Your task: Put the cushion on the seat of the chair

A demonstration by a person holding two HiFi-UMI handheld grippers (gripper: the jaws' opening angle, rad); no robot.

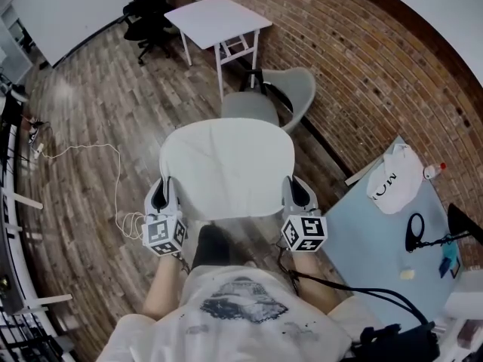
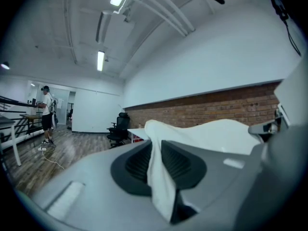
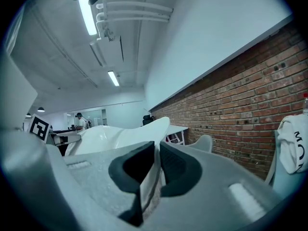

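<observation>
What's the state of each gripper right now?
Left gripper: shut on the cushion, at its left edge.
Right gripper: shut on the cushion, at its right edge.

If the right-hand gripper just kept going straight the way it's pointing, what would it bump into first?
Probably the grey chair, which stands ahead of the right gripper and the cushion it holds; depth is hard to judge.

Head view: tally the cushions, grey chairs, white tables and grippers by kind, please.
cushion: 1
grey chair: 1
white table: 1
grippers: 2, left gripper and right gripper, each shut on the cushion
Total: 5
</observation>
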